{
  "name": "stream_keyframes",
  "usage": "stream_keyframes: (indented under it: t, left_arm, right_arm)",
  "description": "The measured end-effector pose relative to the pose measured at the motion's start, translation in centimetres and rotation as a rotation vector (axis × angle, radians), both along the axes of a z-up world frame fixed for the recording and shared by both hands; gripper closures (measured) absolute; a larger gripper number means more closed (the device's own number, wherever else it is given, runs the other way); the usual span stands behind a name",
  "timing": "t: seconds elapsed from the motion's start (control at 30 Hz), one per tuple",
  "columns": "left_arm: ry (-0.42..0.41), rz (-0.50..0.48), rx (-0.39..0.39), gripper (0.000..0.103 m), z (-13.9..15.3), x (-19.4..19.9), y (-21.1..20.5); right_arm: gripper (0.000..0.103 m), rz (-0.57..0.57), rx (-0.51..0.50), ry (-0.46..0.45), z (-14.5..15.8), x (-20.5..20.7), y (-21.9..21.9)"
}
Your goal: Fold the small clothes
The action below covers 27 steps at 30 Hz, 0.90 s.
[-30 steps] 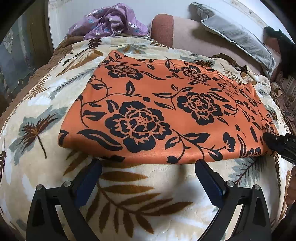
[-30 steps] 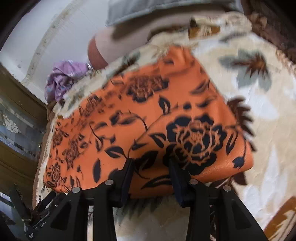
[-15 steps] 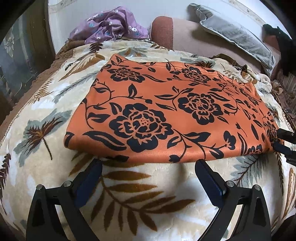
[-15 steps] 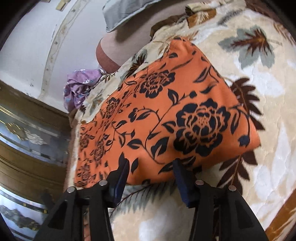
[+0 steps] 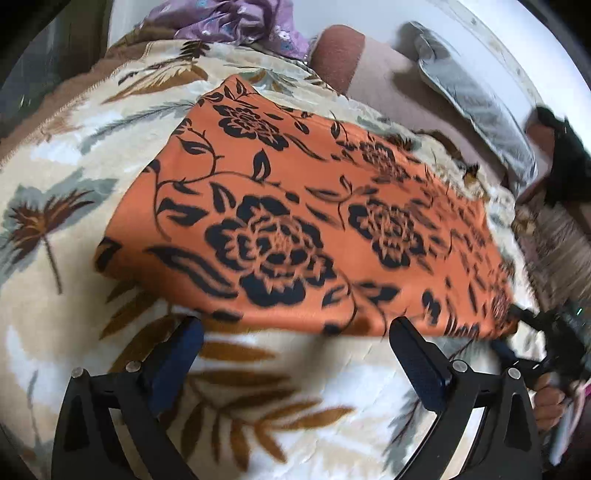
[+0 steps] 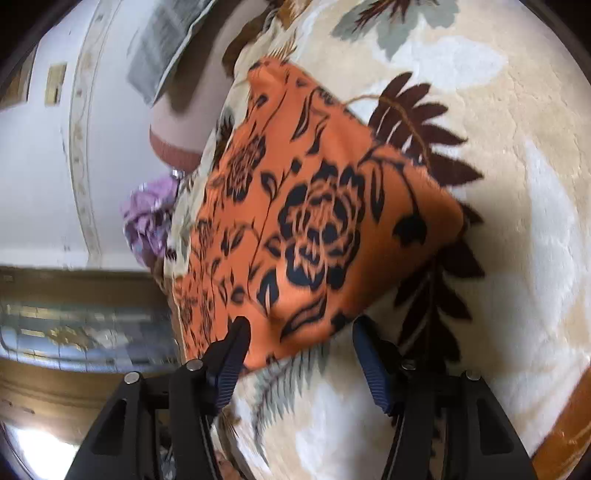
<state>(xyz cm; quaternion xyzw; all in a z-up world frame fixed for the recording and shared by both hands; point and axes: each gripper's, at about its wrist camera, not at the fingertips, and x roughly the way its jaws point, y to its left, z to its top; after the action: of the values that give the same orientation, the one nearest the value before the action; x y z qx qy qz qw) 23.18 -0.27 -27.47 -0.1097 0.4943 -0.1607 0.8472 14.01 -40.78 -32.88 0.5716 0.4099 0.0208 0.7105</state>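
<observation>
On blanket: folded orange cloth flat, long axis left-right; both tools agape, empty.

Bare blanket lies open nearside; pillow and purple cloth probably crowd the far edge.

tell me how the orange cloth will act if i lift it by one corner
The orange cloth will likely droop limply: it lies flat, following the blanket under it. Its faint sheen suggests it could slip from a light pinch. It looks thin, so probably light, and the folded layers may fall open.
</observation>
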Motion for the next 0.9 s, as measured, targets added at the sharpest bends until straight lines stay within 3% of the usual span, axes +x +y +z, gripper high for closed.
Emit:
stream_keyframes:
  t: [0.3,0.4,0.53,0.57,0.7,0.77,0.9]
  left_arm:
    - [-0.005,0.136,-0.195,0.003,-0.3,3.4,1.8]
    - [-0.059,0.146,-0.160,0.009,-0.2,3.4,1.4]
    - [-0.115,0.160,-0.063,0.044,0.0,3.6,1.0]
    - [-0.107,0.167,-0.047,0.048,-0.3,3.9,1.0]
    - [-0.096,0.177,-0.057,0.048,-0.9,4.6,1.3]
    - [-0.098,0.174,-0.048,0.041,-0.9,4.8,1.0]
    - [-0.109,0.175,-0.033,0.040,-0.9,5.1,0.2]
  right_arm:
    - [0.040,-0.072,-0.063,-0.093,0.2,2.5,-0.8]
    - [0.039,-0.072,-0.083,-0.122,0.4,2.9,-1.0]
    - [0.042,-0.072,-0.144,-0.139,0.5,4.4,-0.4]
    - [0.044,-0.074,-0.171,-0.141,0.5,4.9,-0.2]
    - [0.063,-0.063,-0.245,-0.133,0.2,6.5,0.9]
    - [0.064,-0.065,-0.278,-0.136,0.3,7.0,1.3]
    - [0.065,-0.067,-0.285,-0.135,0.3,7.7,1.4]
